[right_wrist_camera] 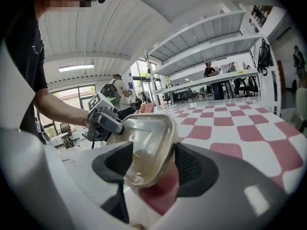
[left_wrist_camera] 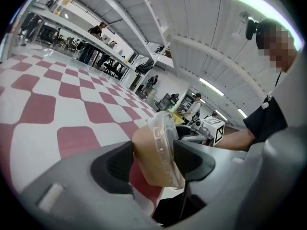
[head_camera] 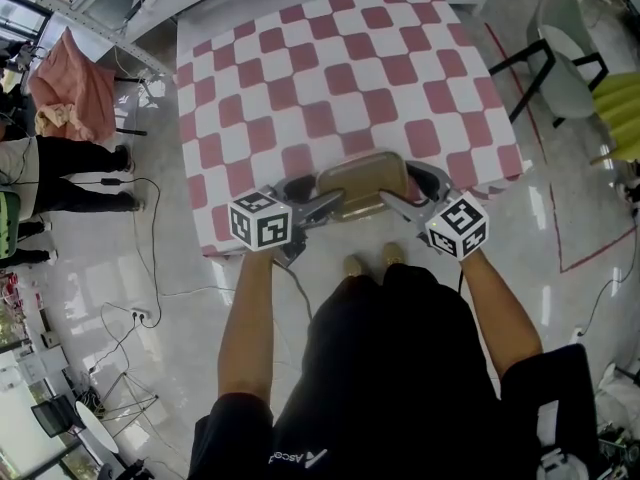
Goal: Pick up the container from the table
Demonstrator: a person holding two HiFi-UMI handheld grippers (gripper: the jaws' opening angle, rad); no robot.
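A shallow brown container (head_camera: 362,180) with a clear lid hangs over the near edge of the red-and-white checked table (head_camera: 300,68). My left gripper (head_camera: 305,200) is shut on its left end and my right gripper (head_camera: 415,190) on its right end. In the left gripper view the container (left_wrist_camera: 156,152) stands on edge, tilted, between the black pads of the left gripper (left_wrist_camera: 153,163), and both pads touch it. In the right gripper view the lidded container (right_wrist_camera: 146,147) is wedged the same way in the right gripper (right_wrist_camera: 148,166), with the other gripper at its far end.
The person's shoes (head_camera: 368,261) stand right below the table's near edge. Cables (head_camera: 130,298) trail over the glossy floor at the left, near a pink cloth (head_camera: 65,83) and standing people. A pale chair (head_camera: 565,63) and a red floor line (head_camera: 560,218) are at the right.
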